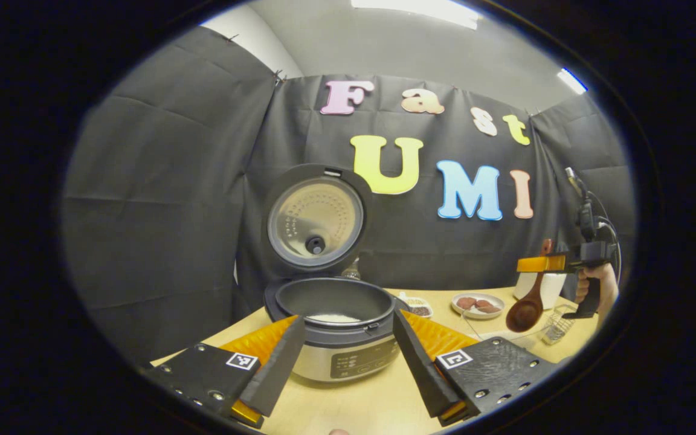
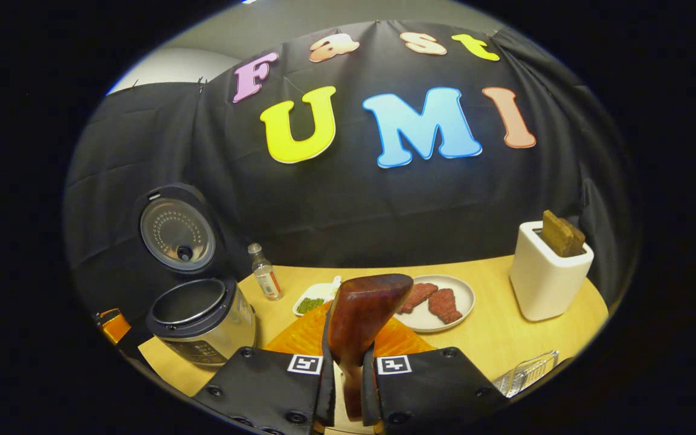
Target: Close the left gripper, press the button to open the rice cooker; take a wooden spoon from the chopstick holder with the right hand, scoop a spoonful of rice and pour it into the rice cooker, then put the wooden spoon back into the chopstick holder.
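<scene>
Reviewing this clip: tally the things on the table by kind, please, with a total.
Rice cooker: 1
Bottle: 1
Dishes: 2, a plate of meat and a small dish of greens
White holder: 1
Wire basket: 1
Total: 6, leaving out the wooden spoon held in the right gripper.

rice cooker (image 2: 203,323) sits at the table's (image 2: 493,338) left end, bottle (image 2: 265,272) behind it, meat plate (image 2: 435,302) mid-table, chopstick holder (image 2: 548,272) far right

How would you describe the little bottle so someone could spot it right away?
Start at the open rice cooker on the wooden table. Just beside it, toward the back wall, stands a small clear bottle. It is the one tall, upright, capped thing there; its neighbours are flat dishes.
</scene>
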Available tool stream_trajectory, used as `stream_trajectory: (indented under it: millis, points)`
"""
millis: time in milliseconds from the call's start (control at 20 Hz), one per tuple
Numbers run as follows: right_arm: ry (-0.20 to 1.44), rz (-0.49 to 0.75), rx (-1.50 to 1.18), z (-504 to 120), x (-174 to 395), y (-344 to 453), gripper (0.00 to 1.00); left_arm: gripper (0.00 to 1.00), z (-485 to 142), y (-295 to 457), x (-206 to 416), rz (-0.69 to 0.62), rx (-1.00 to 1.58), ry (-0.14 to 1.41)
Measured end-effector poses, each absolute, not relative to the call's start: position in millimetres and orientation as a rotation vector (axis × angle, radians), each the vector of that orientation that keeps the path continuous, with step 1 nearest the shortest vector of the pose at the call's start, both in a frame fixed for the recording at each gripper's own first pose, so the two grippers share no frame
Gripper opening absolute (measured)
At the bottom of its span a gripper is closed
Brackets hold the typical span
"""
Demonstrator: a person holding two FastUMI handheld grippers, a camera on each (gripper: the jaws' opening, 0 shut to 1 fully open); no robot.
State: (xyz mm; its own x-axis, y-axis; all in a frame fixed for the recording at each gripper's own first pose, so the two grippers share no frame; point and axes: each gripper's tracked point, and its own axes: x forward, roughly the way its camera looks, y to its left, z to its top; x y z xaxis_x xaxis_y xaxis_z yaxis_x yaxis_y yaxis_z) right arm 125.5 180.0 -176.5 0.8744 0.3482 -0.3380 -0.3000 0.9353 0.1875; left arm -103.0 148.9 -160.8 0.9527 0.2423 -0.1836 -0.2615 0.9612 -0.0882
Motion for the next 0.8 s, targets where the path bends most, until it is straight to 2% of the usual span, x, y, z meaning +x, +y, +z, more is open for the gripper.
stream_trajectory:
  millis: [350,500,800]
  points:
    - [0.49,0.334,0.125,-224,125,202,0.17,0.92,-174,156,-101,0.249,-0.135,0.194]
    - [0.5,0.316,0.133,-229,126,208,0.19,0.92,-180,158,-100,0.245,-0.147,0.202]
    - [0.565,0.315,0.298,-237,127,225,0.19,0.91,-191,162,-100,0.236,-0.174,0.224]
